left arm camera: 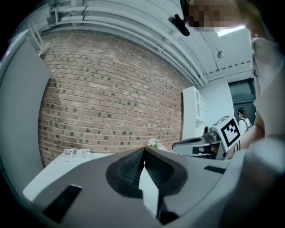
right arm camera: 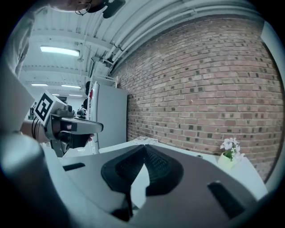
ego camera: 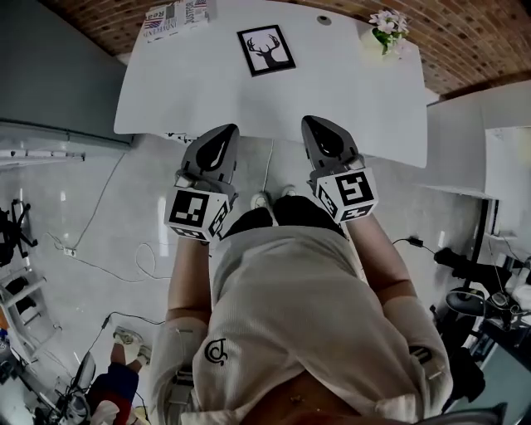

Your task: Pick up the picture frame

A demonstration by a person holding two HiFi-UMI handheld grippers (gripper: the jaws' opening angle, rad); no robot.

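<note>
I'm looking at a room with a brick wall point(left arm camera: 111, 98) at the back and a pale glossy floor point(ego camera: 75, 207) with cables trailing across it. A white table point(ego camera: 332, 91) stands against the wall.

The picture frame point(ego camera: 265, 50) lies flat on the far half of the table. It is a black frame around a white print of a stag's head with antlers. It sits between a folded newspaper point(ego camera: 176, 17) at the far left corner and a small pot of pale flowers point(ego camera: 387, 31) at the far right corner, apart from both.

From the head view I see both grippers held side by side over the table's near edge, tips pointing toward the wall, with the frame well ahead of them and nothing touching it. The left gripper point(ego camera: 226, 133) has its jaws closed together, the ribbed pads meeting at the tip with nothing between them. The right gripper point(ego camera: 312, 124) is the same, with its jaws pressed together and empty.

The person's shoes point(ego camera: 260, 200) show on the floor just short of the table, between the two grippers. In the right gripper view a tall white cabinet point(right arm camera: 111, 116) stands at the left end of the brick wall.
</note>
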